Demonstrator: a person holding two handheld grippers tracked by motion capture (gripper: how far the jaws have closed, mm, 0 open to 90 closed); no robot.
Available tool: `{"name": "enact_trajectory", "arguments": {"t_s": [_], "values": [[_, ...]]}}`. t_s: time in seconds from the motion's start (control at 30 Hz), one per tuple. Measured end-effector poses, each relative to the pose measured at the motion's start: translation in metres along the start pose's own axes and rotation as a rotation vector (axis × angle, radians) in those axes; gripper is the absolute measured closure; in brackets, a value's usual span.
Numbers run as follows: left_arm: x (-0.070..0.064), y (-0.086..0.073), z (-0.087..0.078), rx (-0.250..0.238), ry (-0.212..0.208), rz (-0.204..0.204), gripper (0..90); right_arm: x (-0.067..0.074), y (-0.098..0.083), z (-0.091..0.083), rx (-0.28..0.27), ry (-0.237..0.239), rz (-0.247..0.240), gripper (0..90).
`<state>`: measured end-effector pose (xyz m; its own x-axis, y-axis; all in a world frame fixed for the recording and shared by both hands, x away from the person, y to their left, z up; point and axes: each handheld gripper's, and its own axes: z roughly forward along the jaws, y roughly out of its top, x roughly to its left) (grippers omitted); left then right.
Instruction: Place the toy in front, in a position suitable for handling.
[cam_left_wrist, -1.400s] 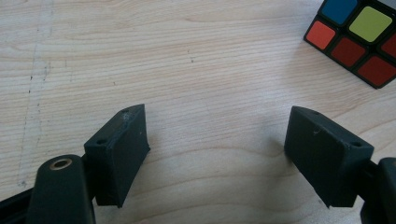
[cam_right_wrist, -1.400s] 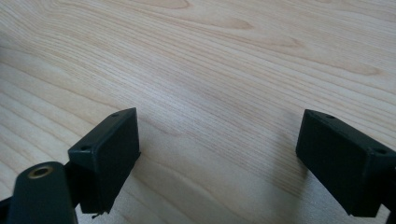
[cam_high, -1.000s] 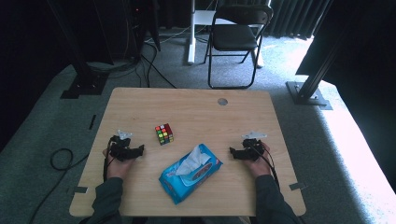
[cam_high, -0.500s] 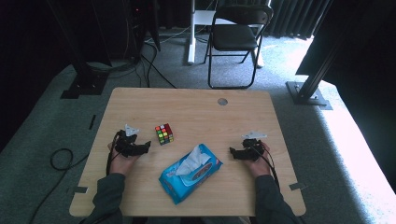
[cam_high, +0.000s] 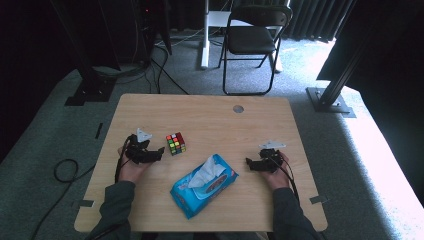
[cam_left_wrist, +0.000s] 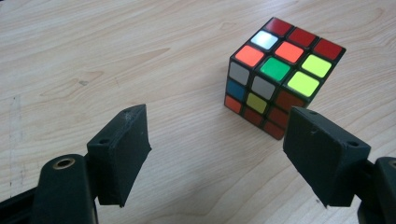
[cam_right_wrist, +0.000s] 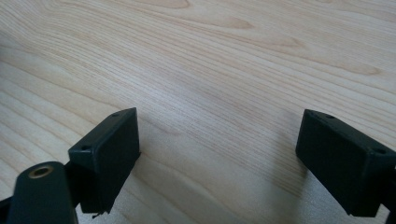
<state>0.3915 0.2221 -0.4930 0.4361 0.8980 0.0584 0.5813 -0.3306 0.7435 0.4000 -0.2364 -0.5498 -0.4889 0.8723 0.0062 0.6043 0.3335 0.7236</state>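
left gripper (cam_high: 159, 150) has moved right toward Rubik's cube (cam_high: 175, 143), frame centre-left | both tongs released, right gripper (cam_high: 248, 163) idle | cube not yet grasped

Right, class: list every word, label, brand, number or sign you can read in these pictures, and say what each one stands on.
No text can be read anywhere.
Wet-wipes pack: printing on the blue wrapper, too small and blurred to read in the high view.
Rubik's cube: plain coloured stickers, no letters or numbers.
Left gripper and right gripper: black jaws without markings.
Table: bare wood, no labels.
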Motion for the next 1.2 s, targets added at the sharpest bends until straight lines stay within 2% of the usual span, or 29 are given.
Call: {"name": "enact_trajectory", "arguments": {"t_s": [0.17,0.33,0.47,0.67,0.93,1.2], "values": [[-0.002,0.005,0.0,-0.008,-0.022,0.013,19.7,0.0,0.0,0.0,0.0,0.0,0.0,13.2],[-0.006,0.011,0.003,-0.002,-0.021,0.028,16.5,0.0,0.0,0.0,0.0,-0.001,0.0,13.2],[-0.008,0.014,0.006,-0.002,-0.034,0.034,16.4,0.0,0.0,0.0,0.0,-0.001,0.001,13.2],[-0.012,0.016,0.012,-0.002,-0.041,0.022,16.4,0.0,0.0,0.0,0.001,-0.001,0.001,13.2],[-0.016,0.021,0.019,0.005,-0.049,0.048,16.4,0.0,0.0,0.0,0.0,-0.001,0.001,13.2],[-0.019,0.025,0.026,0.001,-0.076,0.068,16.4,0.0,0.0,0.0,0.001,-0.001,0.001,13.2]]}}
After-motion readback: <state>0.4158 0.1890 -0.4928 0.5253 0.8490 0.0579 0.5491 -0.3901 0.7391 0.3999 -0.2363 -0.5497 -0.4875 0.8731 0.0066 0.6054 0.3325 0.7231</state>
